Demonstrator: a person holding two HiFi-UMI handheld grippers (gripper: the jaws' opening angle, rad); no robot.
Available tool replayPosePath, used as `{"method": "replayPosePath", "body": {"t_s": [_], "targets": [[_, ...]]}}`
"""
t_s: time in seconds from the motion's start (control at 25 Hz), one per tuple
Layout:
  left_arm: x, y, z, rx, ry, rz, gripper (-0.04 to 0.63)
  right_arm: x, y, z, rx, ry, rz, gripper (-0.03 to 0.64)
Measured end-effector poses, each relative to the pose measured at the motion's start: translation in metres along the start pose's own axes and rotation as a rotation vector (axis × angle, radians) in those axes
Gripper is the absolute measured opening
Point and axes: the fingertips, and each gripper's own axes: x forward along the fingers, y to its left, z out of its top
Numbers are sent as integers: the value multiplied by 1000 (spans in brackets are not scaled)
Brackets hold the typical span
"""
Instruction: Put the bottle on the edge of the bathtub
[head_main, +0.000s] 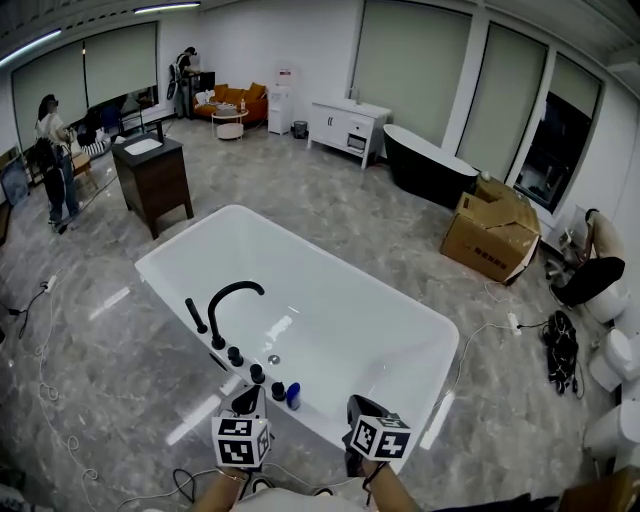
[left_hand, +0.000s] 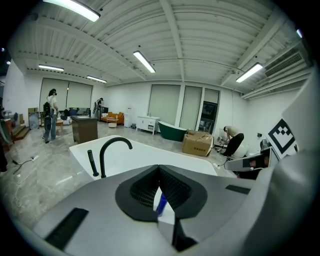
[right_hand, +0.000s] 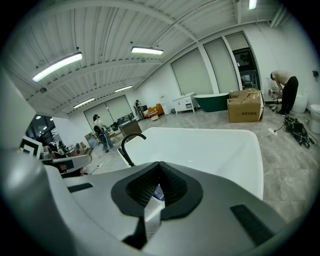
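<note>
A small blue bottle stands on the near rim of the white bathtub, just right of the black knobs. My left gripper hovers just left of the bottle, and my right gripper is to its right, both near the tub's edge. Both are shut with nothing held. In the left gripper view the closed left gripper shows the bottle through the slit under its pads. In the right gripper view the right gripper likewise frames the bottle beyond its pads.
A black arched faucet with a hand shower and several knobs occupies the tub's near-left rim. A dark vanity, a black tub and a cardboard box stand further off. Cables lie on the floor; people stand far left.
</note>
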Motion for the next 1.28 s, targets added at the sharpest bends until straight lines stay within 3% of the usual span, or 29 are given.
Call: {"method": "replayPosePath", "body": {"t_s": [0.2, 0.4, 0.96, 1.28], "targets": [[1, 4, 0, -18, 2, 5, 17, -1, -1, 7, -18, -5, -5, 25], [0, 2, 2, -20, -1, 7, 17, -3, 4, 16, -130, 0, -26, 25], [-7, 6, -9, -26, 18, 14, 17, -8, 5, 7, -115, 17, -23, 25], [-11, 3, -13, 22, 28, -1, 17, -15, -3, 4, -127, 32, -43, 25]]}}
